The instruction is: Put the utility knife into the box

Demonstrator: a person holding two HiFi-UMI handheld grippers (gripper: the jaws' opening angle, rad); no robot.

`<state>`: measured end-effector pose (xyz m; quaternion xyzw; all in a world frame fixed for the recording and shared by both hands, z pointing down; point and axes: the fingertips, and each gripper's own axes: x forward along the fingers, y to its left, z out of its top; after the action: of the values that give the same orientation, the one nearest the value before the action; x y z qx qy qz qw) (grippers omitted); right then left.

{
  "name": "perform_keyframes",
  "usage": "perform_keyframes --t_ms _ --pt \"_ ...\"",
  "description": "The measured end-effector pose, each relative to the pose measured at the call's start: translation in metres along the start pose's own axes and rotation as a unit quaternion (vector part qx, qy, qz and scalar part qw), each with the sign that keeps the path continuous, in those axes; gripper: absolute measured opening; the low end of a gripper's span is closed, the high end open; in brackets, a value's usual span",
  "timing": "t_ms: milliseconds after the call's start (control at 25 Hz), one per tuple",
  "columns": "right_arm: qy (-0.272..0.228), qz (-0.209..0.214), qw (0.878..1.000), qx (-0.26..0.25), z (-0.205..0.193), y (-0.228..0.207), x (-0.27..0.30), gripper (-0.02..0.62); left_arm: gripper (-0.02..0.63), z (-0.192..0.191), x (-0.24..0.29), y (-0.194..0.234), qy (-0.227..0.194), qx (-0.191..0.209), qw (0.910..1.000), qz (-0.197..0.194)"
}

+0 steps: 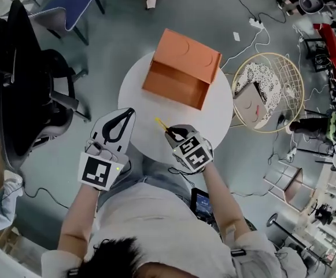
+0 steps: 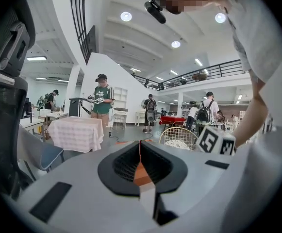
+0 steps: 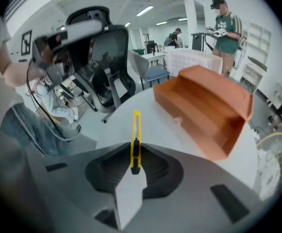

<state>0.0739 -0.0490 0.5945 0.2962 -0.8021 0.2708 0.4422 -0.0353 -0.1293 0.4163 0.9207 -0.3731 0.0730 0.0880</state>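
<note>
An open orange box [image 1: 182,68] lies on its side at the far part of the round white table [image 1: 220,112], its opening facing me. My right gripper [image 1: 170,133] hovers over the table's near edge, shut on a yellow utility knife [image 1: 161,123]. In the right gripper view the knife [image 3: 136,140] sticks out forward from the closed jaws, pointing left of the box [image 3: 208,106]. My left gripper [image 1: 126,113] is at the table's left edge, shut with nothing in it. In the left gripper view, that gripper [image 2: 140,147] points up across the room.
A black office chair [image 1: 23,86] stands to the left and a blue chair [image 1: 69,7] at the far left. A round wire basket [image 1: 295,74] holding patterned cloth sits right of the table. A power strip [image 1: 254,23] and cables lie on the floor. People stand in the background.
</note>
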Motion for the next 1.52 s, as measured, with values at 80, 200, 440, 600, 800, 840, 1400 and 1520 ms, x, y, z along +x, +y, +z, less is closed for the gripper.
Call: perform_keyframes --t_ms 80,200,440,600,800,840,1400,1520 --pt "0.027 -0.012 1.0 0.006 -0.028 0.012 0.016 0.072 0.01 0.003 -0.009 -0.015 -0.003 0.001 1.0 0.003" --pt "0.029 -0.035 0.999 0.015 -0.043 0.016 0.024 0.074 0.011 0.006 -0.029 -0.037 -0.001 0.005 0.9999 0.016" --pt "-0.052 -0.057 0.997 0.022 -0.022 0.022 0.003 0.101 0.011 0.008 -0.074 -0.053 -0.001 0.015 0.9983 0.056" --pt "-0.237 -0.045 0.968 0.072 0.027 0.039 -0.067 0.07 0.009 0.025 -0.091 -0.058 -0.026 0.024 0.9982 0.048" --pt "-0.429 -0.032 0.899 0.078 0.09 0.085 -0.172 0.009 0.009 0.056 -0.094 -0.079 -0.072 0.071 0.9945 -0.026" --pt "-0.447 -0.042 0.891 0.068 0.099 0.097 -0.189 0.009 0.009 0.064 -0.098 -0.086 -0.079 0.08 0.9927 -0.043" --pt "-0.531 -0.218 0.816 0.059 0.109 0.253 -0.281 0.008 0.009 0.105 -0.202 -0.146 -0.083 0.113 0.9594 -0.245" --pt "-0.529 -0.241 0.811 0.063 0.105 0.276 -0.287 0.008 0.009 0.107 -0.221 -0.153 -0.089 0.113 0.9541 -0.263"
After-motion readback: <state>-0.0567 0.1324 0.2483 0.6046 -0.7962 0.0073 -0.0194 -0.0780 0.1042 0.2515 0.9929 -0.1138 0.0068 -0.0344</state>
